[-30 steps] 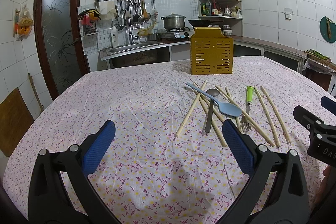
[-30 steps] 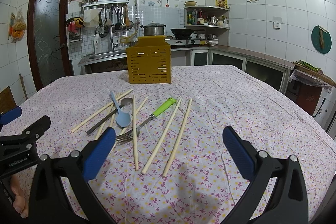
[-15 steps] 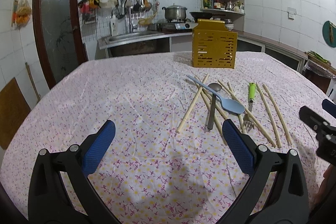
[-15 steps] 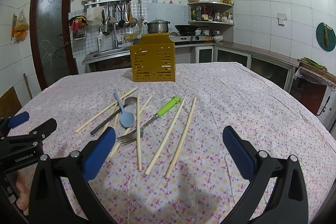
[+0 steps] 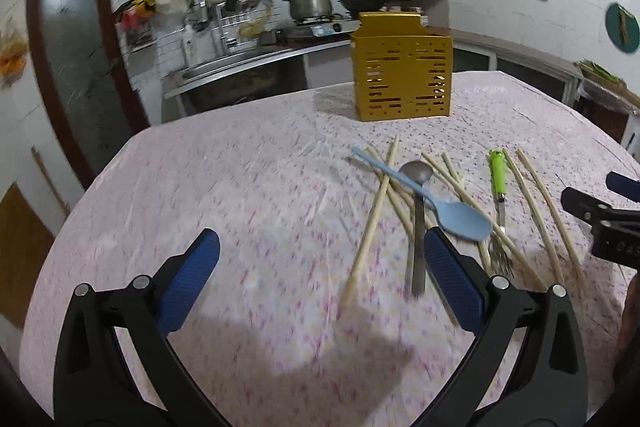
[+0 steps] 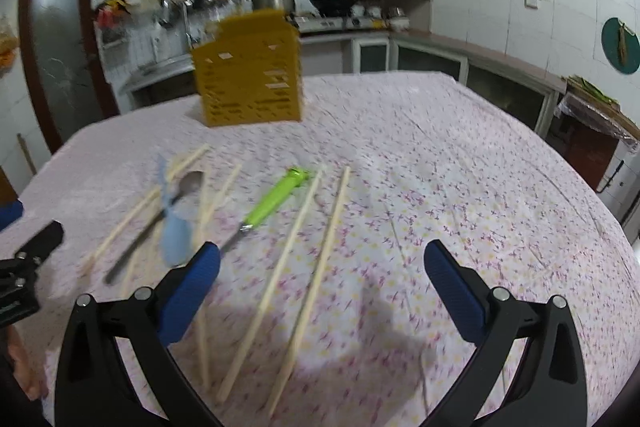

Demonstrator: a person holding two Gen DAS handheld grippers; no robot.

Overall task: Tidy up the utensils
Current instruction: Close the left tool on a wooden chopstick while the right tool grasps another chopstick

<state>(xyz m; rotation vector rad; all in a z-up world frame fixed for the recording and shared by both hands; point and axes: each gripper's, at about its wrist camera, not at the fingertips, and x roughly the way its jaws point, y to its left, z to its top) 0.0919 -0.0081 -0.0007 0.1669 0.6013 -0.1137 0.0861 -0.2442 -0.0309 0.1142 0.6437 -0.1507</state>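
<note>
Counter (image 5: 240,187) under a floral cloth, tiled kitchen behind with sink and stove. Yellow holder (image 5: 402,75) stands near the far edge, nothing visibly in it. Task looks unstarted: chopsticks (image 6: 304,227), metal spoon (image 5: 418,211), blue spoon (image 5: 440,207) and green fork (image 6: 272,201) all lie loose mid-counter. Left tool (image 5: 320,279) and right tool (image 6: 320,281) both gape wide, holding nothing, hovering at the near edge.

No legible text, labels or numbers anywhere.
</note>
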